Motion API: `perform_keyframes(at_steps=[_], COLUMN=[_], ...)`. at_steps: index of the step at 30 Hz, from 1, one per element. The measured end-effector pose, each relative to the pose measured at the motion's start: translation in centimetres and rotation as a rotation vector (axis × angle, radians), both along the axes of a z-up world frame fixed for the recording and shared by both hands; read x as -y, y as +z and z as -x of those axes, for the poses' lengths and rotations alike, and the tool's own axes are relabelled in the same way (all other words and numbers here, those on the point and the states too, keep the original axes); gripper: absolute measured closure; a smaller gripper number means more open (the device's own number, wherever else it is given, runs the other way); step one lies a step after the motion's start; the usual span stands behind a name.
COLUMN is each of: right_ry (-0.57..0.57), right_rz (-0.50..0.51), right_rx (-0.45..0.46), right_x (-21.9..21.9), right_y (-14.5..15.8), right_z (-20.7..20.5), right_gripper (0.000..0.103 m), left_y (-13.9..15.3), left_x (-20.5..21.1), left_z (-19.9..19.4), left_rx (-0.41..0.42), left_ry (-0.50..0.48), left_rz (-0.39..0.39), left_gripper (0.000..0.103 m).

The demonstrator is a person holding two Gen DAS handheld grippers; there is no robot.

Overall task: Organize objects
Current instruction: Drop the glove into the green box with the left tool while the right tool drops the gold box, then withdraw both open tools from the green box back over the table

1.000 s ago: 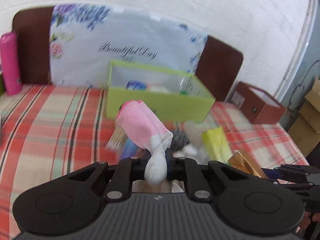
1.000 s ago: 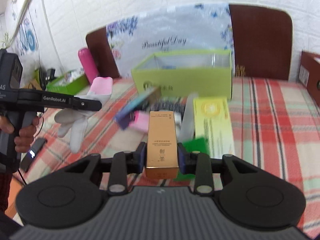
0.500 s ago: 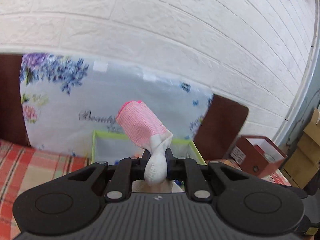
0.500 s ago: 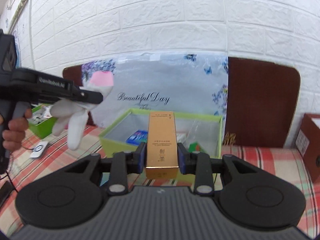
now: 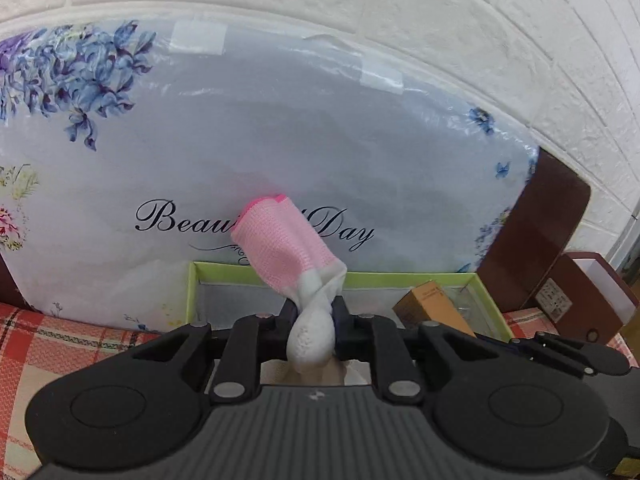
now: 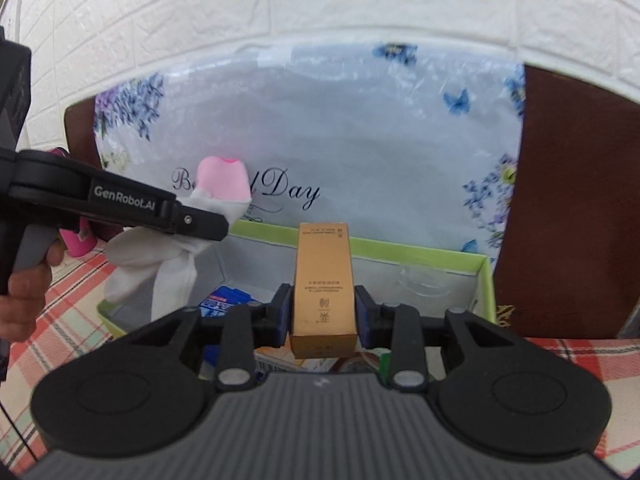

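White brick wall fills the background, and a flower-printed board (image 5: 280,128) leans against it right behind the green box (image 6: 486,280), which sits on the checked tablecloth (image 5: 60,344). A second ago both views looked down on a scatter of things lying on the cloth in front of the green box; now that scatter is out of sight and the box's open top sits directly ahead of both tools, so the two loads have been carried up and over to it.

The left gripper (image 5: 314,316) has its jaws clenched on the white part of a glove (image 5: 280,244), whose pink cuff stands up above the near rim of the green box. In the right wrist view the glove's white fingers hang down over the box's left end. The right gripper (image 6: 323,312) grasps a gold carton (image 6: 323,276) upright between its jaws, over the middle of the green box, with a blue packet (image 6: 218,304) already lying inside to the left and below.

Judging by this, the carry is nearly done and the drop is what remains. Both loads hover close together over the same box, so letting go one at a time looks wise, lest the limp glove drape over the carton.

A pink bottle (image 6: 78,240) stands left of the green box.
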State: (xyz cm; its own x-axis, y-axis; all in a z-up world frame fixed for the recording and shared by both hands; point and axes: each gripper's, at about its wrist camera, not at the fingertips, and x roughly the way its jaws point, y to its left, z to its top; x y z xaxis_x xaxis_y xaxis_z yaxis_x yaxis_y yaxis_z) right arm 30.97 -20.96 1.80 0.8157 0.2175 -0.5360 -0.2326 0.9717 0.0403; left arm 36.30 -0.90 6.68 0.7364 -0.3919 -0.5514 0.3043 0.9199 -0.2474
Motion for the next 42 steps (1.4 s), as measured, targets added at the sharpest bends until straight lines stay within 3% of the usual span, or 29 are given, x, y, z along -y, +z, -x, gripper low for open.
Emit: perform_keyframes(at_steps=[1, 2, 5, 7, 15, 25, 30, 35, 42], right_ry=[0.010, 0.007, -0.002, -0.018, -0.046, -0.142, -0.136, -0.152, -0.172], right_rz=[0.017, 0.031, 0.056, 0.062, 0.008, 0.089, 0.070, 0.077, 0.067], right_rx=[-0.002, 0.000, 0.047, 0.044, 0.004, 0.007, -0.001, 0.001, -0.041], right_x=[-0.2, -0.3, -0.3, -0.1, 1.0, 0.3, 0.2, -0.3, -0.5], right_y=[-0.4, -0.8, -1.2, -1.3, -0.1, 3.9, 4.9, 4.7, 2.8], right_z=[-0.2, -0.2, 0.7, 0.6, 2.2, 9.8, 14.2, 17.8, 20.8], right_gripper=[0.056, 0.037, 0.012, 0.005, 0.000, 0.000, 0.000, 0.000, 0.000], left_y=[-0.7, -1.2, -2.2, -2.4, -1.1, 1.6, 1.6, 0.9, -0.7], left_x=[-0.1, -0.2, -1.5, -2.1, -1.4, -0.1, -0.2, -0.3, 0.1], left_z=[-0.4, -0.5, 0.6, 1.1, 3.4, 12.8, 17.4, 20.7, 23.1], left_rx=[-0.024, -0.046, 0.000, 0.003, -0.006, 0.032, 0.032, 0.005, -0.036], left_ry=[0.019, 0.049, 0.050, 0.040, 0.073, 0.132, 0.136, 0.137, 0.135], left_rz=[-0.014, -0.030, -0.014, 0.011, -0.045, -0.037, -0.006, 0.024, -0.004], left_gripper=[0.050, 0.023, 0.021, 0.021, 0.021, 0.020, 0.020, 0.020, 0.020])
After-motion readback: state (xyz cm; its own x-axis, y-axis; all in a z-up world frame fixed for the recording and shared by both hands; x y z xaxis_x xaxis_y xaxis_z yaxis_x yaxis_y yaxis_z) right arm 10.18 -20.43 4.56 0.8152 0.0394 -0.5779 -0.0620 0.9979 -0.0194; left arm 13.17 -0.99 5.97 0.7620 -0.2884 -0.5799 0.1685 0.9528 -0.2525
